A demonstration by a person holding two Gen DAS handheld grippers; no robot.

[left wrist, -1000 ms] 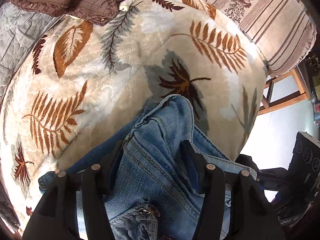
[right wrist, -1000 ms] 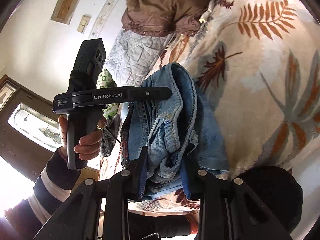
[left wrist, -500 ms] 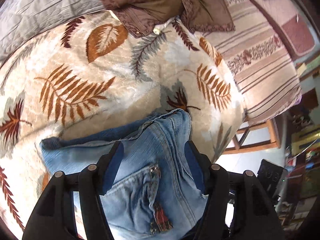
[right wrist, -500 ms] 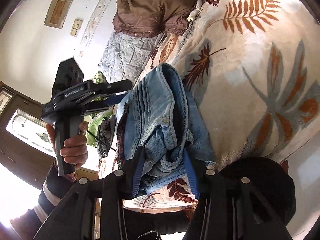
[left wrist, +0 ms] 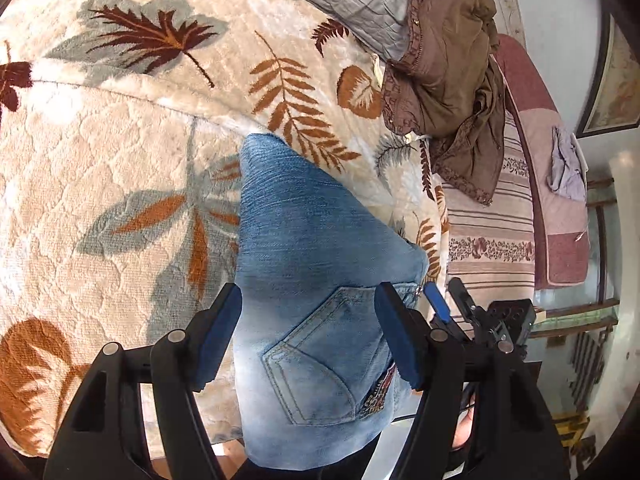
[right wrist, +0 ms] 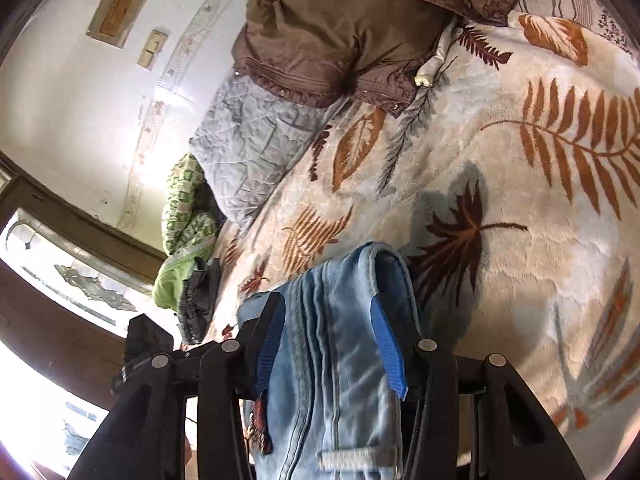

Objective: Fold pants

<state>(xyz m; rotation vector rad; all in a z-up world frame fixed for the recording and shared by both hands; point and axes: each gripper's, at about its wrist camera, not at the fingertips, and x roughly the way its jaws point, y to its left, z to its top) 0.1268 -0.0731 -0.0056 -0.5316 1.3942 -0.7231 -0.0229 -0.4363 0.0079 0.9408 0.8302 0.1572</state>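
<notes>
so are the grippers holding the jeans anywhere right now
No firm hold shows: folded jeans lie between both grippers' opening jaws, left gripper, right gripper.

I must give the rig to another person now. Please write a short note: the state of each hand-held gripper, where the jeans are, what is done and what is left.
Left hand-held gripper: jaws opening, the folded jeans lie between the pads, which do not press on them.
Right hand-held gripper: jaws opening too, the layered edge of the jeans sits between them, apparently loose.
Jeans: a folded bundle on the leaf-pattern blanket, near the bed's edge, back pocket up.
Done: the jeans look folded into several layers.
Left: draw both grippers clear, then check that the bundle lies flat and tidy.
</notes>
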